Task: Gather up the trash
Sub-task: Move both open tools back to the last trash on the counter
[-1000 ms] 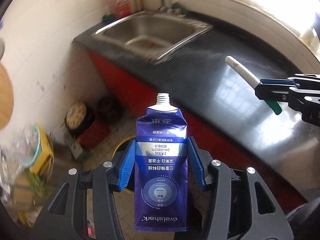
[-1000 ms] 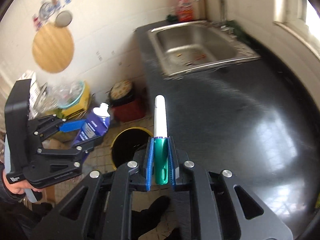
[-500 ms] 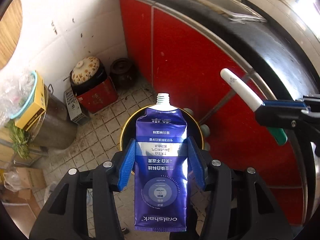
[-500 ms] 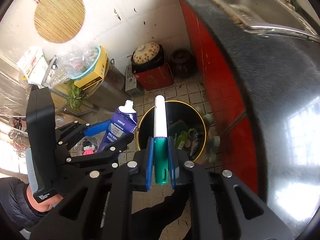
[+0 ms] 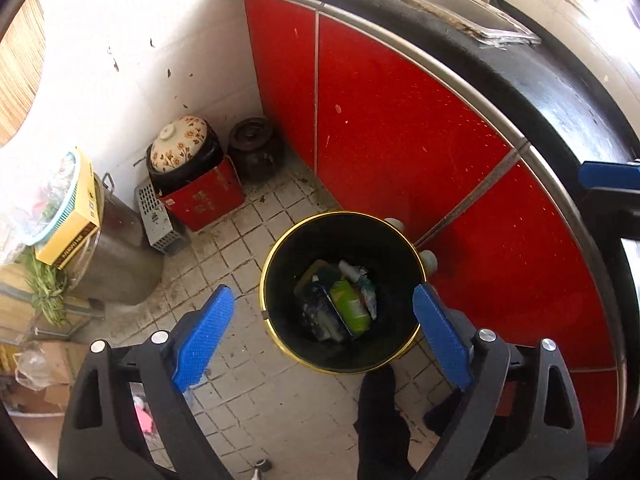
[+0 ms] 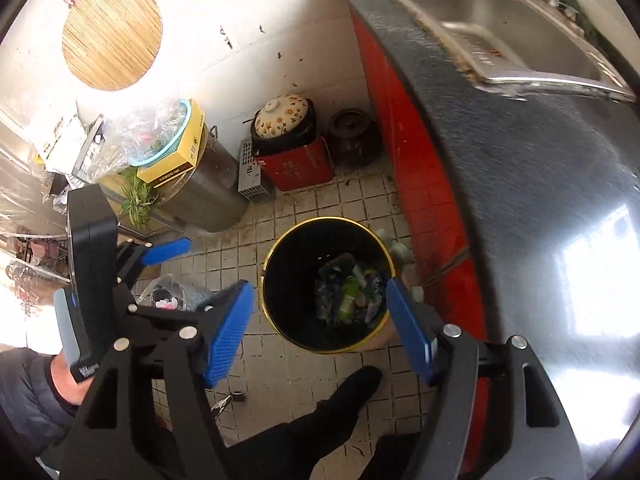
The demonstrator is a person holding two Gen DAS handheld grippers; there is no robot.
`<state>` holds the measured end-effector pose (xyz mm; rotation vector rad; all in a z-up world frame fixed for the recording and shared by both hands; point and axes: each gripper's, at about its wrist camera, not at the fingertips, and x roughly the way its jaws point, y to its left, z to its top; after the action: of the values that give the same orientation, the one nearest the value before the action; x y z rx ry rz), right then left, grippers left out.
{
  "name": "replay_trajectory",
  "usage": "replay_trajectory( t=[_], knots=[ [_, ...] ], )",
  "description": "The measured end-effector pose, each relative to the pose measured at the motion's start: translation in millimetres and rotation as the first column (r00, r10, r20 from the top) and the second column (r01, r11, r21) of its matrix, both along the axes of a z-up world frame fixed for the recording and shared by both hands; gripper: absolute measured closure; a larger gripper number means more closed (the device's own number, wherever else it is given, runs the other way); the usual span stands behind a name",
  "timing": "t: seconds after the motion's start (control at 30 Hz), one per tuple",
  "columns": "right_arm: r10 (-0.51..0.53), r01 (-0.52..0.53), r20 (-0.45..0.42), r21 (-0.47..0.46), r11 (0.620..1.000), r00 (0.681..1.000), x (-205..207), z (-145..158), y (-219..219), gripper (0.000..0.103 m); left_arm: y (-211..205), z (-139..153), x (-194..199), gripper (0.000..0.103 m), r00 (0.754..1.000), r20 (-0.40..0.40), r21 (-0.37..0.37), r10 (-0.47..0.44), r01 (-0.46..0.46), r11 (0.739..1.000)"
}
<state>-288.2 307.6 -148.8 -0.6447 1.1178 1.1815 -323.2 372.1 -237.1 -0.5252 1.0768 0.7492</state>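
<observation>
Toothpaste and pen gone from both tongs (image 5: 324, 320) (image 6: 320, 320), now spread empty, bin (image 5: 280, 264) contents indistinct

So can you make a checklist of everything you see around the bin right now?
Surface: tiled floor, dirty grout.
Job's things: black bin with gold rim, upright on the floor; trash inside, including a green packet.
Clutter: flowered pot on a red box, dark jar, metal drum.
Grippers: left gripper open, empty; right gripper open, empty, both above the bin.
Cables: nothing seen.
Surroundings: red cabinets, dark counter, sink.
</observation>
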Motion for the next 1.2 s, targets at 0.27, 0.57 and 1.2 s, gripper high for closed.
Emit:
replay_trajectory(
  t=[0.27,0.57,1.2],
  knots=[
    [-0.165,0.157,0.097,0.093,0.983,0.981,50.3,71.6,-92.6,0.026,-45.6,62.2,47.9,0.014,0.994,0.026,0.053,-0.110,0.109,0.993],
    [-0.571,0.523,0.210,0.242,0.817,0.794,129.8,155.2,-278.9,0.026,-163.0,132.6,209.9,0.014,0.838,0.144,0.128,-0.526,0.512,0.850],
    [-0.891,0.831,0.170,0.321,0.454,0.421,193.0,164.9,-554.8,0.037,-406.7,163.3,371.5,0.014,0.442,0.136,0.168,-0.887,0.872,0.460]
  ],
)
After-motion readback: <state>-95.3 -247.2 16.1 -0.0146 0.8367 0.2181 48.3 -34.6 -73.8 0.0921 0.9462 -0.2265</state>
